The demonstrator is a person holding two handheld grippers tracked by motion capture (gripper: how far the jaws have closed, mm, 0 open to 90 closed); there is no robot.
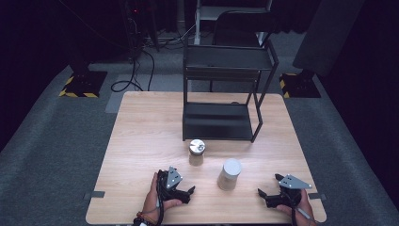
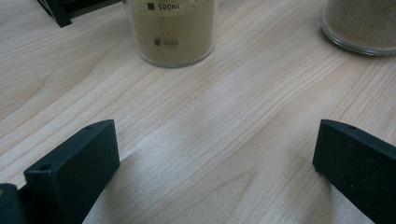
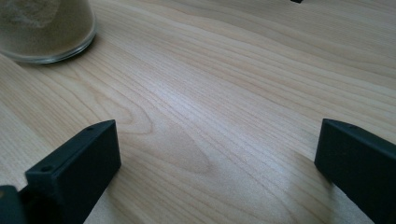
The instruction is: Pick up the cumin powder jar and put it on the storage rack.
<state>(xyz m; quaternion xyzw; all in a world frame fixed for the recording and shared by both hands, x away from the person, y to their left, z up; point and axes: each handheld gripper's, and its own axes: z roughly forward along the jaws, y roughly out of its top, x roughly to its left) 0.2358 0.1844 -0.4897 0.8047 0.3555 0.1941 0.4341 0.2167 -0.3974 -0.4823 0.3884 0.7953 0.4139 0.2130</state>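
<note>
Two glass jars of tan powder stand mid-table. The metal-lidded jar [image 1: 196, 151] carries volume marks [image 2: 173, 32]; the white-lidded jar [image 1: 229, 174] stands to its right [image 2: 362, 23] and also appears in the right gripper view [image 3: 44, 28]. My left gripper [image 1: 181, 186] rests near the front edge, below the metal-lidded jar. Its jaws are open wide over bare wood [image 2: 215, 140]. My right gripper [image 1: 268, 184] sits at the front right, apart from the white-lidded jar. It too is open with nothing between its jaws [image 3: 217, 140].
A black two-tier metal rack [image 1: 221, 120] stands at the back middle of the wooden table [image 1: 141, 141]. A chair [image 1: 242, 23] and stands with cables are on the floor beyond. Bare wood lies between the jars and the front edge.
</note>
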